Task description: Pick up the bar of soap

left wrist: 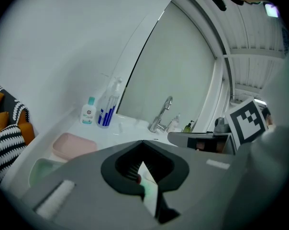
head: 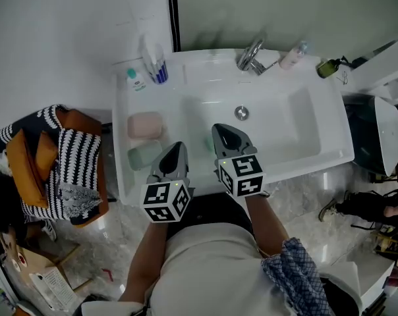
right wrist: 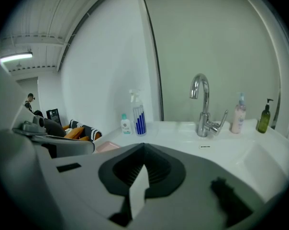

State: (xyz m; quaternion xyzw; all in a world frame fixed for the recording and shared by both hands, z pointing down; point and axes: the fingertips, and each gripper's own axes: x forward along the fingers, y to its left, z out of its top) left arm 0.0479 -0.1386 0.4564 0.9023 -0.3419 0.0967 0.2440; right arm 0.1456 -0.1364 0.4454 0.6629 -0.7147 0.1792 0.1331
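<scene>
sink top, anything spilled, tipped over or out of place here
Nothing stands out. The spray bottle, pink bottle and dark green bottle stand upright, the pink bar and green dish lie flat on the left ledge, and no spill shows.

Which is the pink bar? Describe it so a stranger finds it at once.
Start at the white sink; its flat left ledge runs forward from a blue-striped spray bottle. Two rounded bars lie there: the pink bar is nearer the bottle, the pale green bar nearer the person.
</scene>
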